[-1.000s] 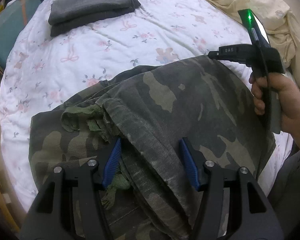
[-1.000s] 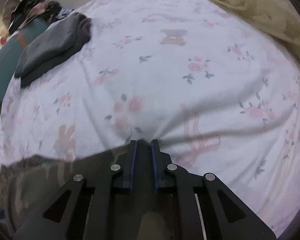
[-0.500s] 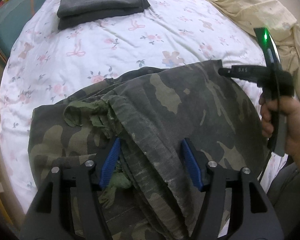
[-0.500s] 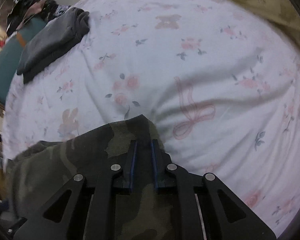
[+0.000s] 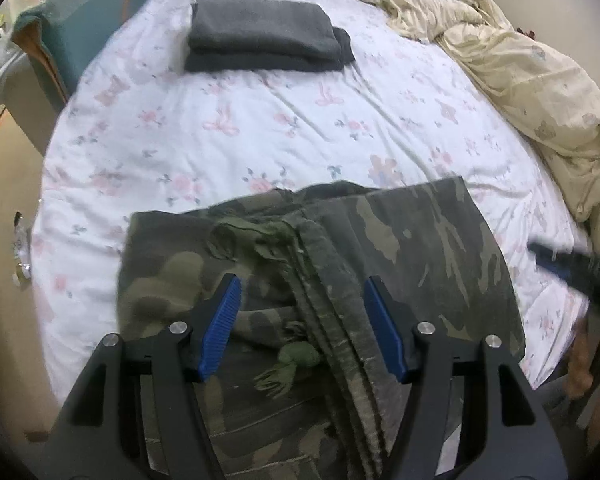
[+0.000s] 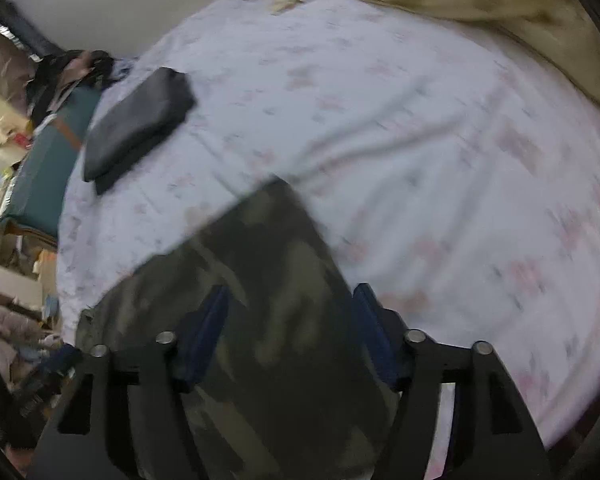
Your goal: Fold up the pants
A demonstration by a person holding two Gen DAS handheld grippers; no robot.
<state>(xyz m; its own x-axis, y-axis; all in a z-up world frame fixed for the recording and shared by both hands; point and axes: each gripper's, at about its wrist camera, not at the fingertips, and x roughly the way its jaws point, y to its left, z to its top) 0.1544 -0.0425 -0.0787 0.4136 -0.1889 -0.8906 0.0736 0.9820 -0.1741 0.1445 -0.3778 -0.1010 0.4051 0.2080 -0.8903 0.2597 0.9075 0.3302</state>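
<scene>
The camouflage pants (image 5: pixel 400 248) lie folded on the near part of the floral bed sheet (image 5: pixel 260 128), a drawstring (image 5: pixel 292 360) showing. My left gripper (image 5: pixel 302 312) is open above them, its blue pads either side of the bunched waistband. My right gripper (image 6: pixel 292 320) is open above the pants' right part (image 6: pixel 260 280); that view is blurred. Its tip shows at the right edge of the left wrist view (image 5: pixel 560 264).
A folded dark grey stack (image 5: pixel 260 40) lies at the far side of the bed. A crumpled cream blanket (image 5: pixel 520 60) lies along the right. A teal furniture piece (image 5: pixel 80 28) stands beyond the left edge. Clutter fills the floor at left (image 6: pixel 12 320).
My right gripper has opened, let go of the pants corner and pulled back. The folded pant part now lies flat. My left gripper has risen, still open.
</scene>
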